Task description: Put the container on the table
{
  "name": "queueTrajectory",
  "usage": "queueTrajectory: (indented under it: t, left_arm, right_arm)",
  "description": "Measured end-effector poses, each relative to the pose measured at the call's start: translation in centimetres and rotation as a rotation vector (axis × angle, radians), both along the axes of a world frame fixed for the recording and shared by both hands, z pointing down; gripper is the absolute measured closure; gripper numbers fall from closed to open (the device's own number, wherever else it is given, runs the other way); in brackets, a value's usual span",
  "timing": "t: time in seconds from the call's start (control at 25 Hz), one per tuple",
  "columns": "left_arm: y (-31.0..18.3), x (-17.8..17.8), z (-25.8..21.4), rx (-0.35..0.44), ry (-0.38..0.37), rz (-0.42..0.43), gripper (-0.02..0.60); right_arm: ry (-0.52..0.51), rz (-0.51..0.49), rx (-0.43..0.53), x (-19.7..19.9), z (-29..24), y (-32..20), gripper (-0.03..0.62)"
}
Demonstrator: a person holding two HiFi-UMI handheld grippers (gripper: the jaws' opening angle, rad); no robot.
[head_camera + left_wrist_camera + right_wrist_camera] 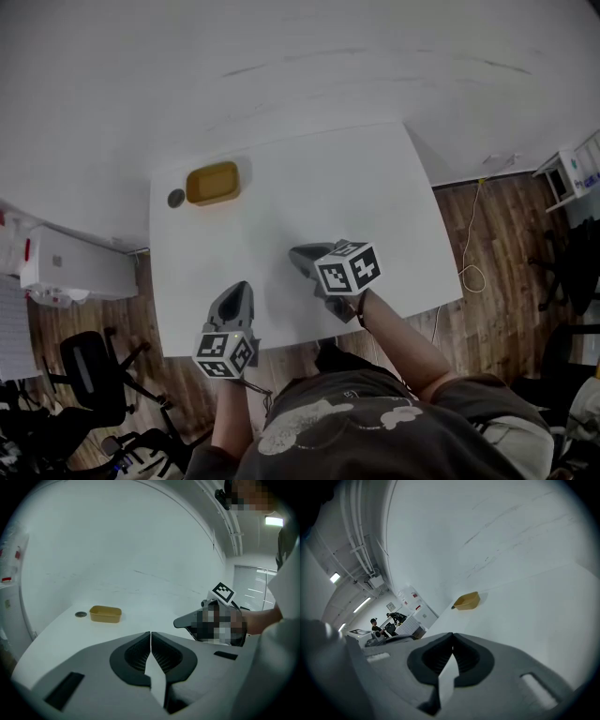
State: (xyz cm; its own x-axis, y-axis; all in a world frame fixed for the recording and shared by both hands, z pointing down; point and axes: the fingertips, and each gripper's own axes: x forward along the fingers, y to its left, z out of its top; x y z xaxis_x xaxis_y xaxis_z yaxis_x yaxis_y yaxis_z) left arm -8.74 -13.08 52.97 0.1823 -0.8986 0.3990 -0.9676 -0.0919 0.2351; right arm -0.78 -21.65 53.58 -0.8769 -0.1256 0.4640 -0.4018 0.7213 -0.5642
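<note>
Both jaw pairs are pressing together, pinching nothing: my left hand-held gripper (150, 635) and my right hand-held gripper (452, 635) are hovering over the near part of the white rectangular counter (375, 187). The yellow rectangular plastic container (213, 183) is sitting on the counter well ahead of the left hand-held gripper. It is lying ahead and to the left of the right one. A small dark round disc (175, 198) is lying just beside it.

Dim, flat, greyish light throughout, soft shadows, heavy fisheye bending with dark vignetted corners
</note>
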Motion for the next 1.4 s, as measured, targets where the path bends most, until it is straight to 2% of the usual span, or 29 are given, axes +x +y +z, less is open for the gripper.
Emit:
queueTrajectory:
  t: [0.6,1.4]
  left_arm:
    - [5.6,0.0,-2.7,0.075,0.002,0.084,0.571]
    - [17.2,0.5,-6.3,0.157,-0.001,0.108,0.571]
  right_arm:
    - [0.028,0.091,0.057,0.9,-1.9,6.6,0.595]
    - [0.041,0.130,0.158,2.3,-5.4,18.1,0.595]
